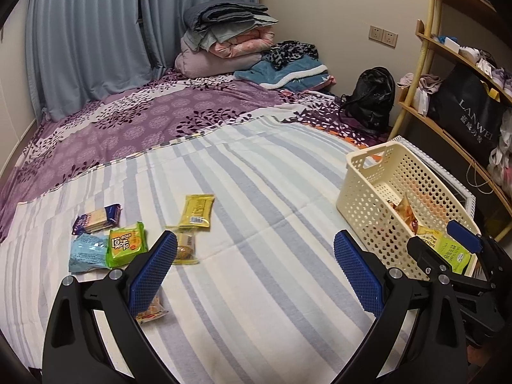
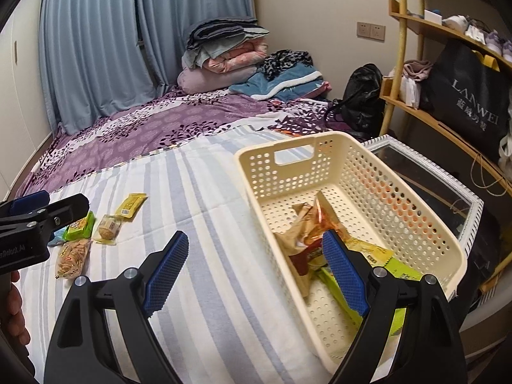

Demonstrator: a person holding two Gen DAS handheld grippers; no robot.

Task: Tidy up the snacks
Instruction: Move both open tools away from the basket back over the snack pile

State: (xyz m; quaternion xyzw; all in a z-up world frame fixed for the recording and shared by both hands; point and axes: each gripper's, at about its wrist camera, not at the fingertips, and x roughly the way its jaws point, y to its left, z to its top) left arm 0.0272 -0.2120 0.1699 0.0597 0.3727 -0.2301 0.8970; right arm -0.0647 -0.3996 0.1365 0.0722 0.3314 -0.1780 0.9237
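Both grippers' fingers stand wide apart and empty: left gripper [image 1: 255, 273] over the striped bedsheet [image 1: 256, 192], right gripper [image 2: 256, 272] straddling the cream perforated basket's [image 2: 416, 192] near rim. Inside it lie crumpled orange-brown and green snack packs [image 2: 307, 240]. Beyond the left fingers, loose snack packets [image 1: 128, 243] lie scattered, green, blue and yellow.
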